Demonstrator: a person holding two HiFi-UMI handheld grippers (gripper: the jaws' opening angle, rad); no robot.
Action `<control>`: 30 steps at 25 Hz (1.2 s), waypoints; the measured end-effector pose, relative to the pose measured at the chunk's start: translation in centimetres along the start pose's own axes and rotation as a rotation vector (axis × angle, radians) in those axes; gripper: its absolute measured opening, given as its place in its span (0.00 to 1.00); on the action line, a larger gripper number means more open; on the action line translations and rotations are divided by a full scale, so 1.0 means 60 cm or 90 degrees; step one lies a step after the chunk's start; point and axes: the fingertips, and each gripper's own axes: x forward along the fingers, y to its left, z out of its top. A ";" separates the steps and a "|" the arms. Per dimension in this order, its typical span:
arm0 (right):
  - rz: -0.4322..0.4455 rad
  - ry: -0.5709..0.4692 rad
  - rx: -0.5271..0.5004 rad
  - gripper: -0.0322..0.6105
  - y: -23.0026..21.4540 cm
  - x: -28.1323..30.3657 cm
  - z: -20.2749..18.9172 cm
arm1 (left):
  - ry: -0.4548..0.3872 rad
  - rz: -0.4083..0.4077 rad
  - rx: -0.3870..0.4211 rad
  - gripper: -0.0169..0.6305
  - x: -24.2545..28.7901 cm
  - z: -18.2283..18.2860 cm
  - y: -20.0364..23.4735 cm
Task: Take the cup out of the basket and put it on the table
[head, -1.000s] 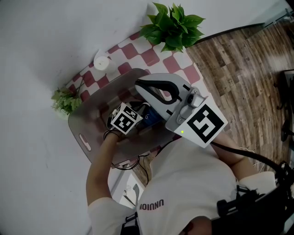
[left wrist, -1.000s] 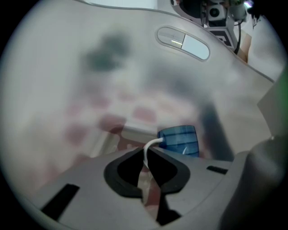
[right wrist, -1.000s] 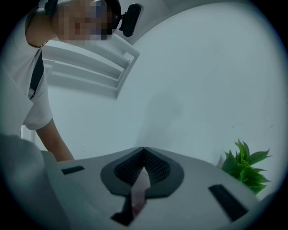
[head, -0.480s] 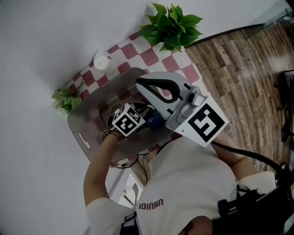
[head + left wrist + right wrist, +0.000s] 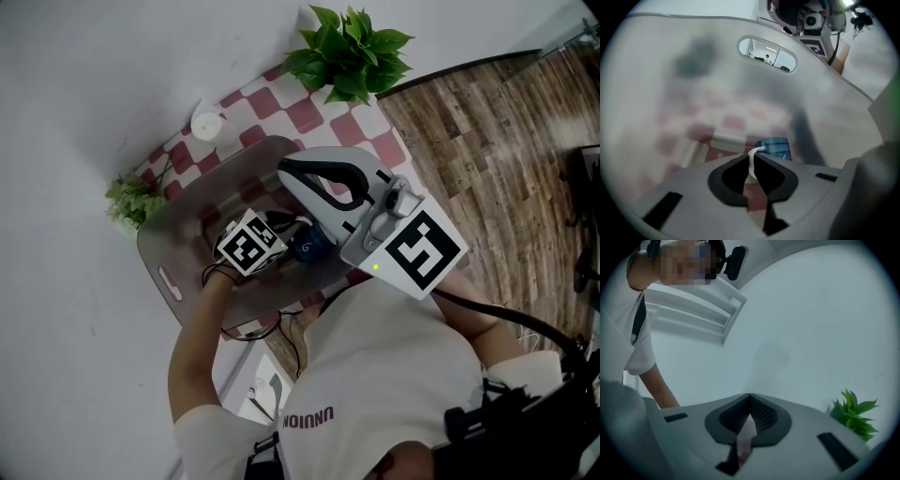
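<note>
Red-checked table point(image 5: 305, 117): carries the basket.
Grey basket point(image 5: 693, 93): translucent wall, cup inside.
Right gripper point(image 5: 749, 397): held above the basket, jaws together, nothing between them.
Left gripper point(image 5: 753, 157): down in the basket, jaws pinched on the cup's white handle point(image 5: 752, 164); its marker cube point(image 5: 248, 248) has slid slightly left since half a second ago.
Blue cup point(image 5: 307, 248): in the basket, more exposed than before.

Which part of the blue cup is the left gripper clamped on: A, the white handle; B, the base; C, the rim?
A: in the left gripper view, the left gripper has its jaws pinched on the white handle sticking out from the blue cup.
</note>
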 end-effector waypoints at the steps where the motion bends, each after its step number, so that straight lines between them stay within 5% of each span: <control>1: 0.001 0.000 0.000 0.08 0.001 0.001 0.000 | -0.005 -0.013 -0.006 0.09 -0.001 -0.001 -0.002; 12: 0.005 -0.002 -0.002 0.08 0.004 0.004 0.002 | -0.036 -0.157 -0.044 0.11 -0.009 -0.005 -0.006; 20: 0.002 -0.004 -0.002 0.08 -0.003 0.004 0.004 | -0.027 -0.212 -0.055 0.13 -0.009 -0.005 -0.007; 24: 0.000 -0.005 -0.001 0.08 -0.005 0.003 0.003 | -0.020 -0.292 -0.066 0.14 -0.013 0.004 -0.034; 30: -0.008 -0.001 0.005 0.08 -0.015 -0.002 0.003 | 0.050 -0.318 0.005 0.18 0.018 -0.007 -0.083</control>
